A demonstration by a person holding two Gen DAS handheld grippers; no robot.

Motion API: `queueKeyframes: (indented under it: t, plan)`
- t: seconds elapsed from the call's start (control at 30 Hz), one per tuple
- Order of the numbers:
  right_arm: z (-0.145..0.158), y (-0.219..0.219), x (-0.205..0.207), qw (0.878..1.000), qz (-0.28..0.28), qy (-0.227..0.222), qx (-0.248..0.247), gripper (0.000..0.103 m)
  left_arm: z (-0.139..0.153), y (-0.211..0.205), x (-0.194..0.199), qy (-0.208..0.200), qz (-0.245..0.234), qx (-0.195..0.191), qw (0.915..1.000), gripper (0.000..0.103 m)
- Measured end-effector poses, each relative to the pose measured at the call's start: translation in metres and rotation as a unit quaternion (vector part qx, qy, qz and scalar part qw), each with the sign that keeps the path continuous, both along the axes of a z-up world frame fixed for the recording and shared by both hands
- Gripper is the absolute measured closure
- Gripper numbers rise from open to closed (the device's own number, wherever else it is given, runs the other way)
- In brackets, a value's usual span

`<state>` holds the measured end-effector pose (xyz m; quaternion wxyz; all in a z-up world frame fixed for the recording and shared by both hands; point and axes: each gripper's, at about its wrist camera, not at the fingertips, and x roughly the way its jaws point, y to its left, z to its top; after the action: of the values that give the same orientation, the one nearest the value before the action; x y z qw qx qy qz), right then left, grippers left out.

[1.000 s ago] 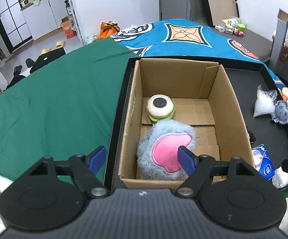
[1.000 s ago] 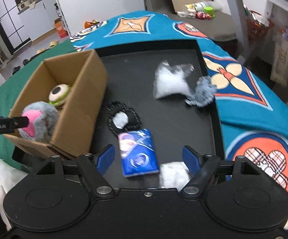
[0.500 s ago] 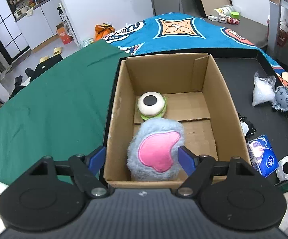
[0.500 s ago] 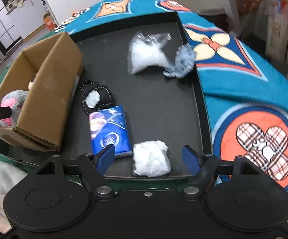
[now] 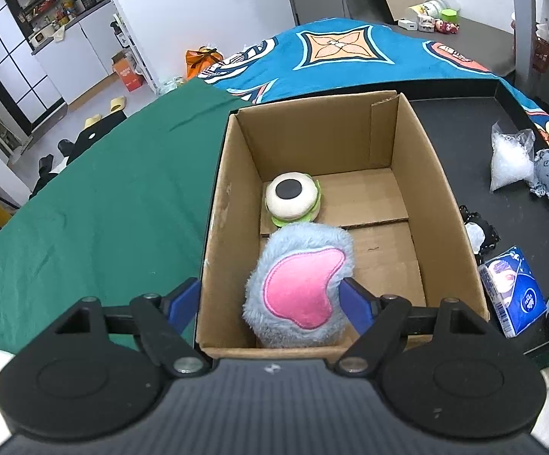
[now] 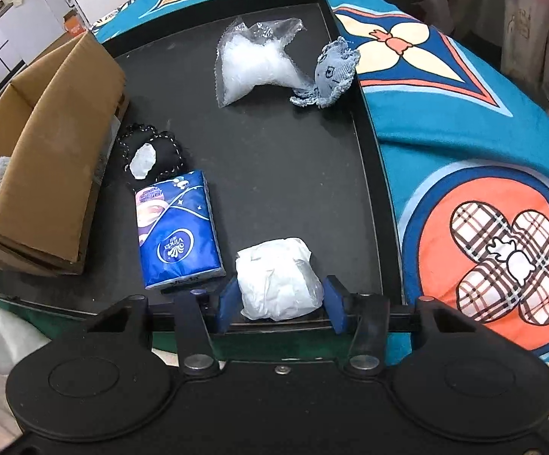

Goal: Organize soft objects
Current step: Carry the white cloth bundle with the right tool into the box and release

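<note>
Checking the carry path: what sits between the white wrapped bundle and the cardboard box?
In the right wrist view, the blue tissue pack lies between the white wrapped bundle and the brown cardboard box, on the black tray.

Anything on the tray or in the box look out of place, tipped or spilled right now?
Nothing is spilled or damaged. The one odd placement: the small blue knitted toy lies against the tray's right rim, partly lapping over it. The clear plastic bag beside it looks crumpled but closed.
</note>
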<state>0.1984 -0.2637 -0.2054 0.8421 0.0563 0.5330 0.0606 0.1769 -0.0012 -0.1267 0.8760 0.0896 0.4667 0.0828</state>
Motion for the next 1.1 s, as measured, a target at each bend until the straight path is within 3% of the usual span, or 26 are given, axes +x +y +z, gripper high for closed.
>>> queueKeyframes:
  t: [0.43,0.63,1.1]
  plan:
    - [0.011,-0.006,-0.003,0.999,-0.017,-0.027,-0.004,0.057,0.006,0.005,-0.002,-0.009,0.008,-0.001,0.9999,0.024]
    - [0.021,0.004,-0.005,0.999,-0.003,-0.042,-0.028,0.057,0.012,0.01,-0.003,-0.02,0.015,-0.007,0.9997,0.024]
    - [0.065,0.037,0.001,0.995,0.028,-0.091,-0.039,0.057,0.024,0.031,-0.012,-0.032,0.027,-0.032,0.9986,0.024]
